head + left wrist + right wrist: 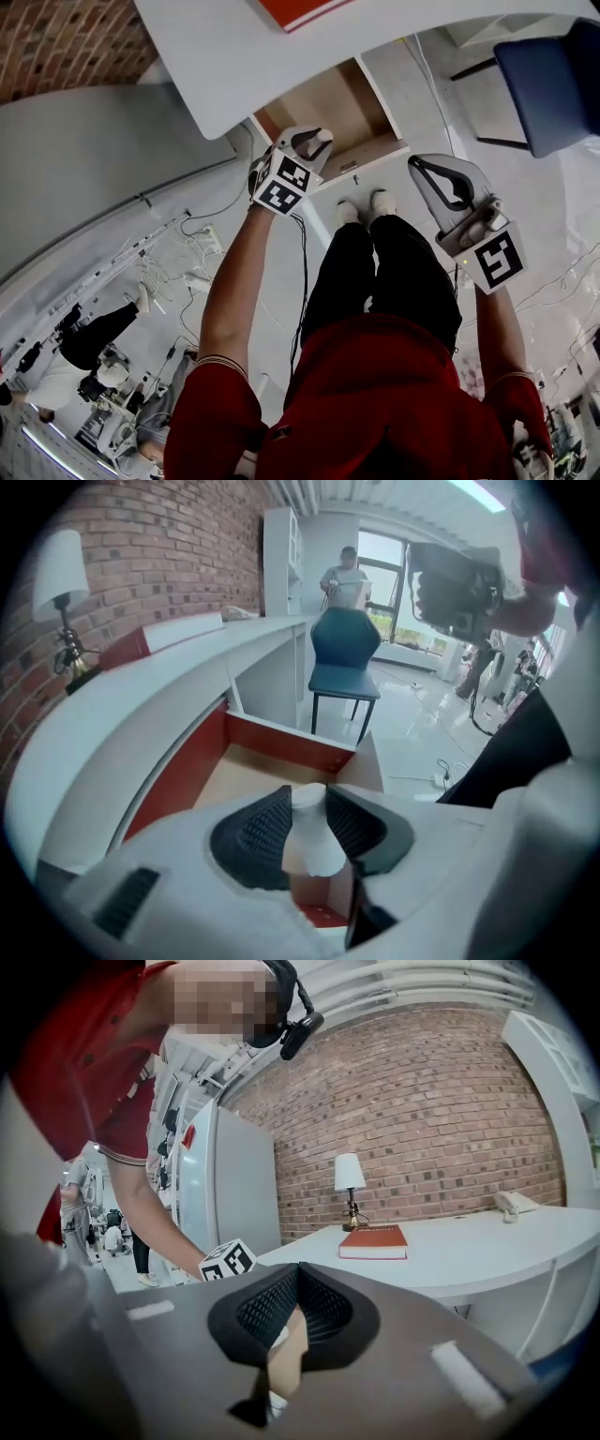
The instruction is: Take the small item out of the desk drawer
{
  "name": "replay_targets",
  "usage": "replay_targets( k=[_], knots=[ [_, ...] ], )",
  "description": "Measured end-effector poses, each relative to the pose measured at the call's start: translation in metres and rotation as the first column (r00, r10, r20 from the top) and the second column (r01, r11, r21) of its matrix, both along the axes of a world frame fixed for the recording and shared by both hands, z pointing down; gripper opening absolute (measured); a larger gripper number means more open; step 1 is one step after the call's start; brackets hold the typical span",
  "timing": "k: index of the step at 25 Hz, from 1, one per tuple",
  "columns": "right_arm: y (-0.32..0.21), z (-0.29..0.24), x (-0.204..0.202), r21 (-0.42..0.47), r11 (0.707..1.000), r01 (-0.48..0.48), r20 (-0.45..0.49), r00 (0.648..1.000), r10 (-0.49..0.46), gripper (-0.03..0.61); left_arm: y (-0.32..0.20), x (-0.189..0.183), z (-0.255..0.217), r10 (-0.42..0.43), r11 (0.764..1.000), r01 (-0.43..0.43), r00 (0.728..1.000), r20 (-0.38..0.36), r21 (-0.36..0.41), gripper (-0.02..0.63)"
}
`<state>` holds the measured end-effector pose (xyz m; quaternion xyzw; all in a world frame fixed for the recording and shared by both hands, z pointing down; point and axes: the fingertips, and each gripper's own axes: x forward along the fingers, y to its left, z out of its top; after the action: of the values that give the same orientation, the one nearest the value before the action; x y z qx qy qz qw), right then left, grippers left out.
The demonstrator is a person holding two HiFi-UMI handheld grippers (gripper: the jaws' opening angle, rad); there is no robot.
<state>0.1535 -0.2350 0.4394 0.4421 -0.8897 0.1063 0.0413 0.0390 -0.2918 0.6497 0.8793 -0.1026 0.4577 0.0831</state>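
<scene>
In the head view we see the left gripper (pixel 307 142) over the open drawer (pixel 328 103), and the small white item (pixel 323 137) is in its grasp. The right gripper (pixel 422 169) hangs to the right of the drawer.

In the left gripper view we see its 2 jaws clamped on the small white item (pixel 314 829), just above the drawer (pixel 281 735).

In the right gripper view we find the 2 jaws of the right gripper (pixel 297 1277) closed tip to tip.

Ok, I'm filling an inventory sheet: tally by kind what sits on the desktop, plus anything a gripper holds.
Lamp: 1
Red book: 1
Telephone: 1
Small white item, in the left gripper: 1
Total: 4
</scene>
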Motion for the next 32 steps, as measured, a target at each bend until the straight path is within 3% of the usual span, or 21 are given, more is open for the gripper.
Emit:
replay_targets(
  k=[10, 17, 22, 32],
  knots=[
    [0.007, -0.042, -0.025, 0.025, 1.000, -0.006, 0.024, 1.000, 0.006, 0.011, 0.017, 0.003, -0.122, -0.083, 0.982, 0.123, 0.962, -0.260, 0.143, 0.124],
    [0.023, -0.081, -0.032, 0.059, 0.998, -0.014, 0.043, 0.999, 0.011, 0.011, 0.037, -0.001, -0.210, -0.115, 0.950, 0.223, 0.899, -0.422, 0.217, 0.123],
    [0.035, -0.100, -0.042, 0.074, 0.997, -0.013, 0.052, 0.999, 0.009, 0.011, 0.049, -0.011, -0.258, -0.121, 0.927, 0.276, 0.859, -0.497, 0.253, 0.123],
    [0.061, -0.139, -0.058, 0.133, 0.991, 0.002, 0.054, 0.999, -0.009, 0.011, 0.072, -0.034, -0.333, -0.152, 0.869, 0.411, 0.753, -0.641, 0.277, 0.123]
  ],
)
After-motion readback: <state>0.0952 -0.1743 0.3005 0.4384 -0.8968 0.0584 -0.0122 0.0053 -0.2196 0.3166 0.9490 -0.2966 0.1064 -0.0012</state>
